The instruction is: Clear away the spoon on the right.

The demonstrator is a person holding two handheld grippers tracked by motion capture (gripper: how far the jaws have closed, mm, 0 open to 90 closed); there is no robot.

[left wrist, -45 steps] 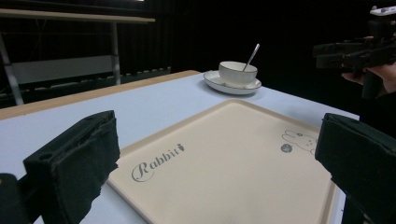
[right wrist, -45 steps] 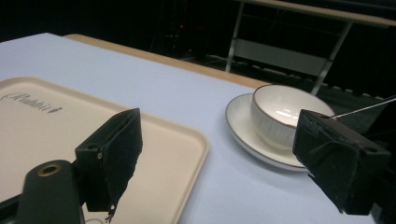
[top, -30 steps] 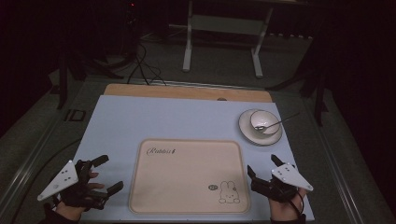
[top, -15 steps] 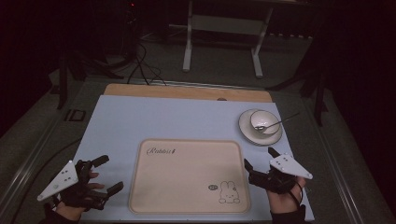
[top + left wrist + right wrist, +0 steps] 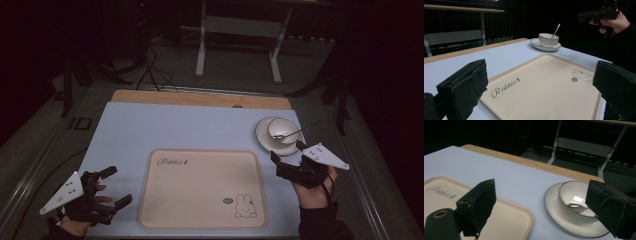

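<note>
A beige tray (image 5: 200, 187) printed with "Rabbit" and a small bunny lies flat at the front middle of the table. At the back right, a white bowl (image 5: 281, 130) with a spoon (image 5: 300, 131) in it sits on a white saucer (image 5: 262, 134). My right gripper (image 5: 287, 150) is open, just in front of the saucer, between it and the tray's right edge. In the right gripper view the bowl (image 5: 574, 195) sits close ahead between the spread jaws. My left gripper (image 5: 115, 186) is open and empty, left of the tray (image 5: 544, 82).
The light blue table top (image 5: 190, 125) has a wooden strip (image 5: 200, 99) along its far edge. A metal frame (image 5: 240, 30) and cables stand on the dark floor beyond. The table's right edge runs close to the saucer.
My right gripper has moved forward and slightly up the table, from beside the tray's bunny corner to just in front of the saucer. The left gripper has stayed put.
</note>
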